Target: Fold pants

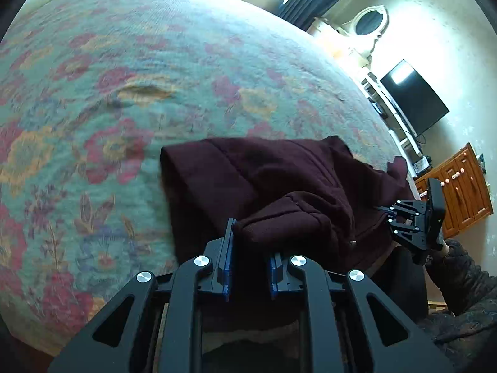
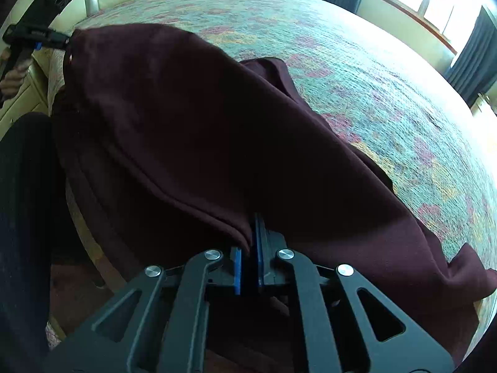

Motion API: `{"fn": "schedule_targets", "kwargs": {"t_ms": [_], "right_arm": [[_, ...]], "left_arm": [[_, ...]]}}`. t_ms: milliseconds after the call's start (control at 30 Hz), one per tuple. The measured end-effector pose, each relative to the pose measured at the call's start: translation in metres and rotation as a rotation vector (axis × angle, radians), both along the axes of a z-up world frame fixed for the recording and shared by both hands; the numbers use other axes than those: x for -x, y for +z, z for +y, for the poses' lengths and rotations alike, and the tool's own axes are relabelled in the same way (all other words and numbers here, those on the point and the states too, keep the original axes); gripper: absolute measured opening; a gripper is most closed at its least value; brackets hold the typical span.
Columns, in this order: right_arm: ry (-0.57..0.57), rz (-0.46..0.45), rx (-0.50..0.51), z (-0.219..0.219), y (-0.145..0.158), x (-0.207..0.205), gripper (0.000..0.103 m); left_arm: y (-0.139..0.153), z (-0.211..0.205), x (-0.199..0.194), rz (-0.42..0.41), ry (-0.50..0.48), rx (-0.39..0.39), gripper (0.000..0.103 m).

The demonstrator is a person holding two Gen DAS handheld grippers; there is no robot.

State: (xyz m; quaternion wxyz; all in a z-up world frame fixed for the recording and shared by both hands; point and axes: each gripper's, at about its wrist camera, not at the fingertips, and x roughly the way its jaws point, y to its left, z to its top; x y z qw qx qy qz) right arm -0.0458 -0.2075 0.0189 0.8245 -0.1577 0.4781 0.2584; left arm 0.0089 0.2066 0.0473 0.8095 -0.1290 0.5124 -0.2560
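Observation:
Dark maroon pants (image 1: 279, 174) lie bunched at the near edge of a bed with a floral teal cover (image 1: 124, 77). My left gripper (image 1: 252, 242) is shut on a thick folded hem of the pants, with the cloth wedged between its blue pads. In the right wrist view the pants (image 2: 186, 124) hang stretched between both grippers, lifted off the cover (image 2: 372, 77). My right gripper (image 2: 248, 236) is shut on a seamed edge of the cloth. The left gripper (image 2: 59, 40) pinches the far corner at upper left. The right gripper (image 1: 385, 209) shows at the cloth's right edge.
A black TV (image 1: 413, 96) and a wooden cabinet (image 1: 459, 186) stand along the wall right of the bed, with an oval mirror (image 1: 369, 23) above. Windows with dark curtains (image 2: 475, 56) lie beyond the bed. The person's dark-clothed leg (image 2: 25, 202) stands against the bed's near side.

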Motion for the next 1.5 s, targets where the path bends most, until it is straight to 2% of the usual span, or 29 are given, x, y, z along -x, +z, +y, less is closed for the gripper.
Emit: {"fn": "schedule_targets", "kwargs": {"t_ms": [33,100,133,167,300,367,400,433,533,700,967,1100,1200,1233,1300,1333,1367,1400,1500], "right_arm": [[-0.025,0.020,-0.022,-0.004,0.003,-0.001,0.012],[-0.083,0.069,-0.089,-0.016,0.009,0.000,0.028],[-0.115,0.086,-0.130,-0.025,0.013,0.003,0.036],[-0.144,0.107,-0.173,-0.033,0.016,0.005,0.038],[-0.288,0.214,-0.398,-0.069,0.018,0.012,0.041],[-0.371,0.291,-0.527,-0.084,0.013,0.018,0.041],[-0.405,0.329,-0.579,-0.087,0.009,0.019,0.041],[-0.437,0.368,-0.622,-0.093,0.003,0.017,0.041],[-0.531,0.425,-0.725,-0.108,-0.006,0.028,0.041],[-0.657,0.515,-0.891,-0.111,-0.025,0.031,0.044],[-0.757,0.500,-0.945,-0.118,-0.027,0.044,0.047],[-0.831,0.530,-1.004,-0.117,-0.032,0.049,0.047],[-0.868,0.515,-1.045,-0.120,-0.037,0.054,0.047],[-0.882,0.518,-1.060,-0.121,-0.040,0.054,0.047],[-0.930,0.524,-1.085,-0.122,-0.043,0.056,0.047],[-0.955,0.533,-1.101,-0.121,-0.044,0.060,0.047],[-0.964,0.550,-1.114,-0.120,-0.043,0.063,0.047],[-0.961,0.565,-1.118,-0.117,-0.043,0.065,0.047],[-0.973,0.554,-1.121,-0.113,-0.044,0.068,0.047]], "left_arm": [[-0.005,0.003,0.005,0.026,0.035,-0.017,0.032],[-0.012,0.015,0.016,0.066,0.093,-0.008,0.057],[-0.013,0.024,0.025,0.078,0.121,0.024,0.059],[-0.014,0.033,0.033,0.094,0.159,0.066,0.060],[-0.013,0.051,0.066,0.146,0.304,0.259,0.069],[-0.007,0.043,0.076,0.139,0.345,0.304,0.072],[-0.004,0.037,0.078,0.129,0.358,0.319,0.078],[-0.003,0.031,0.079,0.123,0.371,0.321,0.079],[-0.006,0.018,0.077,0.139,0.412,0.340,0.079],[-0.012,-0.009,0.070,0.157,0.409,0.328,0.079],[-0.032,-0.014,0.064,0.170,0.492,0.342,0.079],[-0.023,-0.020,0.058,0.132,0.524,0.326,0.079],[-0.023,-0.026,0.052,0.134,0.537,0.316,0.079],[-0.024,-0.027,0.050,0.133,0.545,0.306,0.076],[-0.024,-0.028,0.052,0.138,0.565,0.251,0.054],[-0.024,-0.027,0.052,0.142,0.569,0.232,0.048],[-0.025,-0.025,0.051,0.146,0.576,0.217,0.037],[-0.026,-0.023,0.051,0.156,0.581,0.213,0.032],[-0.031,-0.017,0.051,0.172,0.587,0.237,0.030]]}}
